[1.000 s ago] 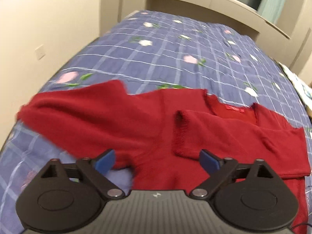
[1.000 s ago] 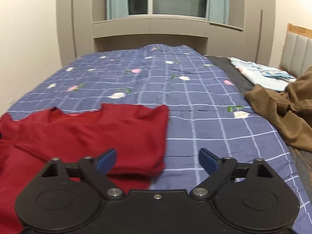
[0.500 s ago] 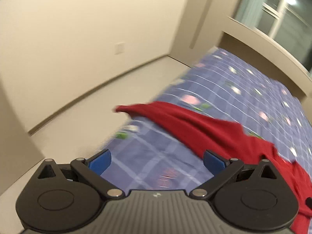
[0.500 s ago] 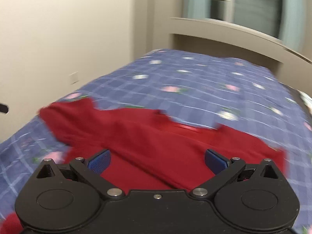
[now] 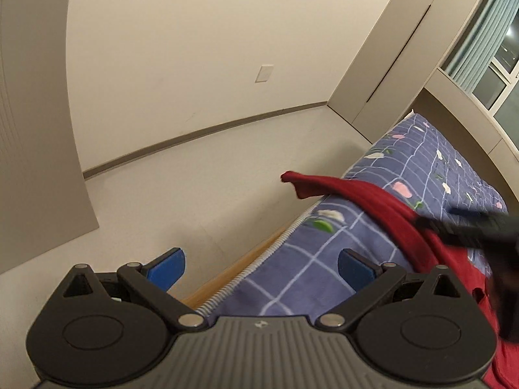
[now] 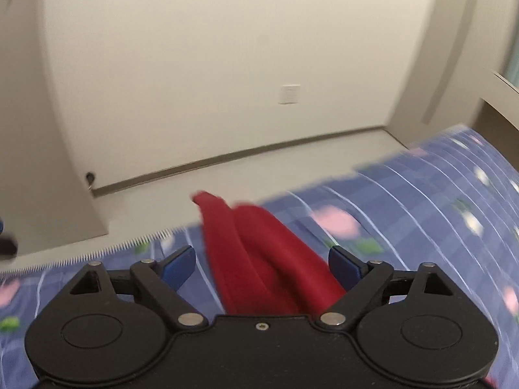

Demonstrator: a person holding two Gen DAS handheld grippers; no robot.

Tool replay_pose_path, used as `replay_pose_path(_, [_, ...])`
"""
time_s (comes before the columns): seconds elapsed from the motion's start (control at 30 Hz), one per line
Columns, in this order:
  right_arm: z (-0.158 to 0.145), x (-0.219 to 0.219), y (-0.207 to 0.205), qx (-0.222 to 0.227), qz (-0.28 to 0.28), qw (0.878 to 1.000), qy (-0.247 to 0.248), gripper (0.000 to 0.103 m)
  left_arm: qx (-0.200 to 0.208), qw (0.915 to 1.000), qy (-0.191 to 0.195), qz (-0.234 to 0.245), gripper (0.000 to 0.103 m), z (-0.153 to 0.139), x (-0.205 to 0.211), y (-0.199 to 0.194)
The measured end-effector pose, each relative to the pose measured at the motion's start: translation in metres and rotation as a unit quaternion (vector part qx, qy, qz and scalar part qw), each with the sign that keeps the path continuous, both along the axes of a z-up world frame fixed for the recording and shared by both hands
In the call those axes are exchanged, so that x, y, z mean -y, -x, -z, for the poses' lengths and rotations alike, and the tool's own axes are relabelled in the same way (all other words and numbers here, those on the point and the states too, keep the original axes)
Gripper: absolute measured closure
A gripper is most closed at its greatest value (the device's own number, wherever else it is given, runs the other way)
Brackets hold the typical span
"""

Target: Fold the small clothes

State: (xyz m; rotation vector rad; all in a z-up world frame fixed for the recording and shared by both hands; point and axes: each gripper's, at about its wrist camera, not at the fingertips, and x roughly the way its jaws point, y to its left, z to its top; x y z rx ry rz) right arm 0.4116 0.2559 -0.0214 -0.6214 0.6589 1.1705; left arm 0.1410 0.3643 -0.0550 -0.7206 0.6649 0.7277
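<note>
A red knit sweater [image 5: 382,207] lies on the blue checked floral bedspread [image 5: 324,259]; one sleeve stretches to the bed's left edge, its cuff hanging over the side. My left gripper [image 5: 259,264] is open and empty, pointing over the bed's corner toward the floor, left of the sleeve. My right gripper [image 6: 261,265] is open, with the red sleeve [image 6: 259,253] lying between its blue fingertips, not clamped. The right gripper shows as a dark blur in the left wrist view [image 5: 470,230], over the sleeve.
The bed's wooden side rail [image 5: 233,272] and pale floor [image 5: 194,194] lie to the left. A beige wall with a switch plate [image 5: 264,73] stands beyond. A window with teal curtains [image 5: 480,42] is at the bed's far end.
Both grippers have swung left from the sweater's body toward the bed's left edge and the outstretched sleeve. The right gripper now hovers over that sleeve. Both stay open.
</note>
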Motion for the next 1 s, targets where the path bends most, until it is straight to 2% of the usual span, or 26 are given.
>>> replay_pose_path(0.17, [0.026,-0.085,0.026,0.049,-0.081,0.994,0.058,0.022,0.001,0.9999,0.015,-0.007,0.001,0.019,-0.004,0.005])
replay_pose_path(0.3, [0.061,-0.136,0.048,0.101,-0.128,0.978,0.134,0.031,0.001,0.9994,0.035,-0.008,0.001,0.032,-0.007,0.007])
replay_pose_path(0.4, [0.087,-0.158,0.056,0.129,-0.142,0.963,0.188,0.036,-0.002,0.9992,0.038,-0.009,0.001,0.036,-0.008,0.007])
replay_pose_path(0.47, [0.101,-0.164,0.059,0.147,-0.143,0.956,0.209,0.046,-0.004,0.9993,0.037,-0.008,0.001,0.037,-0.009,0.007])
replay_pose_path(0.53, [0.106,-0.166,0.061,0.173,-0.138,0.951,0.216,0.079,-0.003,0.9993,0.036,-0.008,0.001,0.036,-0.009,0.008])
replay_pose_path(0.63, [0.098,-0.163,0.054,0.172,-0.12,0.957,0.199,0.096,-0.004,0.9993,0.038,-0.007,0.001,0.036,-0.009,0.006])
replay_pose_path(0.77, [0.062,-0.151,0.038,0.125,-0.094,0.978,0.138,0.097,0.001,0.9994,0.034,0.0,0.001,0.031,-0.004,0.002])
replay_pose_path(0.87, [0.02,-0.134,0.021,0.085,-0.062,0.992,0.072,0.097,0.002,0.9996,0.028,0.006,0.001,0.023,0.0,-0.001])
replay_pose_path(1.0, [-0.045,-0.101,-0.007,0.039,-0.002,0.999,-0.028,0.097,0.005,0.9998,0.015,0.014,0.001,0.01,0.011,-0.007])
